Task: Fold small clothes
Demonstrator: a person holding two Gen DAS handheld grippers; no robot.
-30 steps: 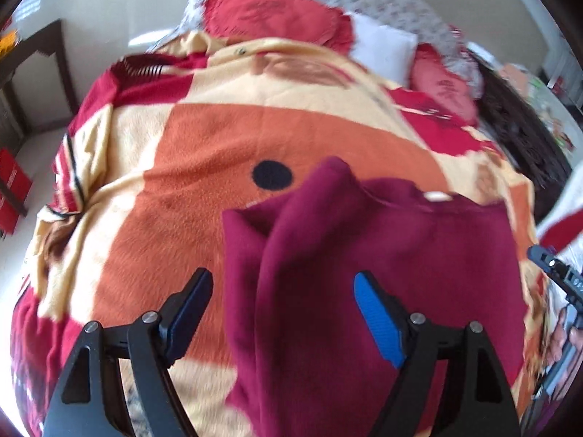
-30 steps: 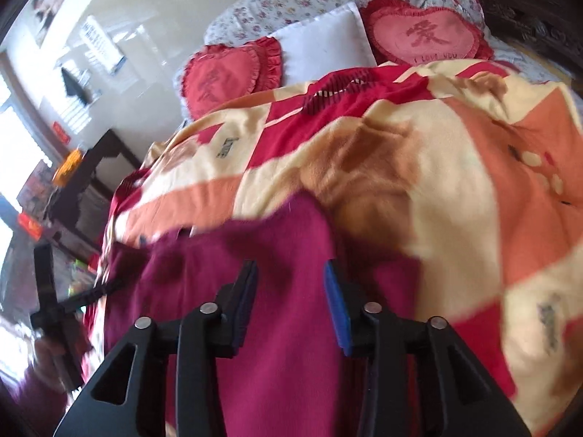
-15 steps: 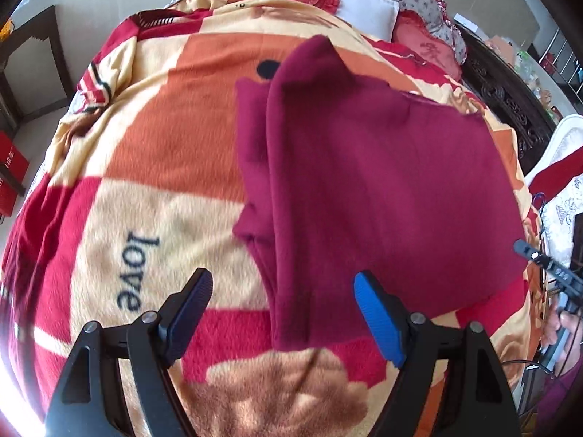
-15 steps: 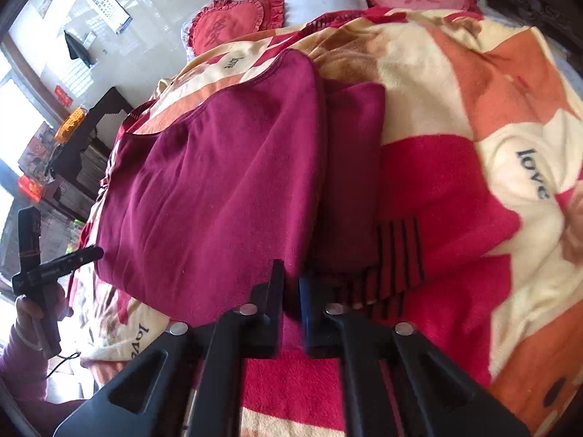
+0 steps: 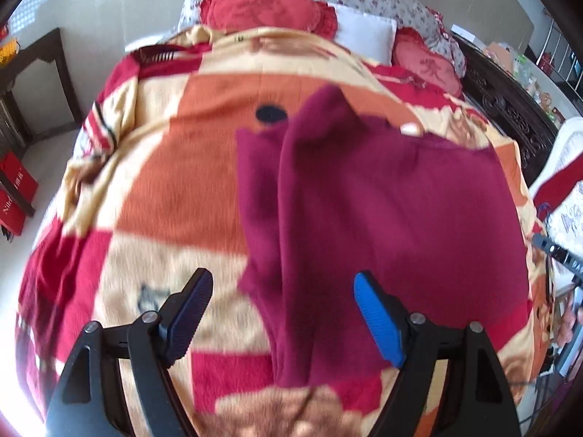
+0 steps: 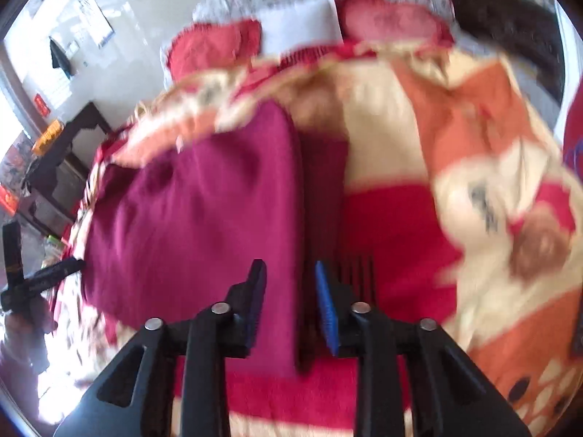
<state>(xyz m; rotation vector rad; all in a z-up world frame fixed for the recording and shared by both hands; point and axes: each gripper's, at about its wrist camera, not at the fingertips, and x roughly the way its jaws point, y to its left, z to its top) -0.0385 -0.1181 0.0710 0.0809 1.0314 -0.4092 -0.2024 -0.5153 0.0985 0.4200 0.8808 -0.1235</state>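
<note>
A maroon garment [image 5: 382, 211] lies flat on the patterned blanket [image 5: 175, 167], with one side folded over along its left edge. My left gripper [image 5: 284, 313] is open and empty, hovering above the garment's near left edge. In the right wrist view the same garment [image 6: 204, 218] shows with its folded side edge running toward me. My right gripper [image 6: 289, 302] is open, its jaws straddling that folded edge near the hem, and holds nothing.
Red heart cushions [image 5: 269, 7] and a white pillow [image 5: 364, 32] lie at the head of the bed. A dark wooden table [image 5: 32, 65] stands left of the bed. The dark carved bed frame [image 5: 510, 116] runs along the right.
My right gripper was shut at the garment's edge and has opened. Both grippers have come lower and closer to the garment. The garment lies the same.
</note>
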